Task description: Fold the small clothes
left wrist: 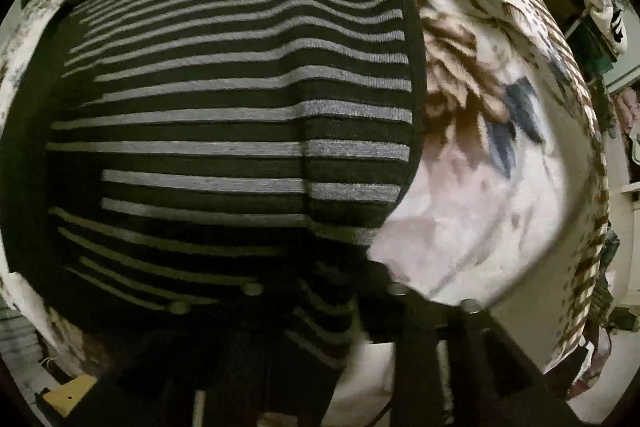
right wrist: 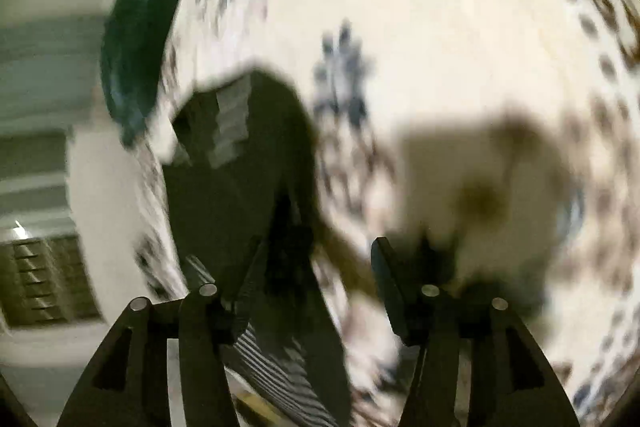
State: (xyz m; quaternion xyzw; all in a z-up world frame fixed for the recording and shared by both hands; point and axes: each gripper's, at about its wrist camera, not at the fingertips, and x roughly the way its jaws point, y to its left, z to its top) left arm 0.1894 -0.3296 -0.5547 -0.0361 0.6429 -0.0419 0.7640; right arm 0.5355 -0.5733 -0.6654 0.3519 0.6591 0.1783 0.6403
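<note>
From the left wrist view we see the striped garment [left wrist: 240, 131], black with grey bands, filling the centre and left of the frame; it lies on a floral bed cover [left wrist: 480, 187], white with brown and blue-grey print, which occupies the right half of the frame. A black hem band runs down the garment's right edge; a vertical fold line crosses the stripes right of centre. The left gripper [left wrist: 320, 311] sits at the bottom of the frame, pointing steeply down at the cloth; its left finger is largely hidden under a lifted flap of the striped cloth, so we cannot tell whether the fingers are parted or clamped on the fabric.

From the right wrist view, which is blurred, we see the right gripper [right wrist: 316, 267] at the bottom centre; its fingers [right wrist: 384, 283] stand apart with a clear gap between them, and only bed cover [right wrist: 440, 7] shows in that gap. The striped garment [right wrist: 240, 187] appears as a dark mass at centre left, reaching down behind the left finger to the bottom of the frame; we cannot tell whether that finger touches it. A dark green cloth [right wrist: 136, 67] lies at the upper left, at the edge of the cover; the gripper's shadow [right wrist: 480, 187] falls on the cover at centre right.
</note>
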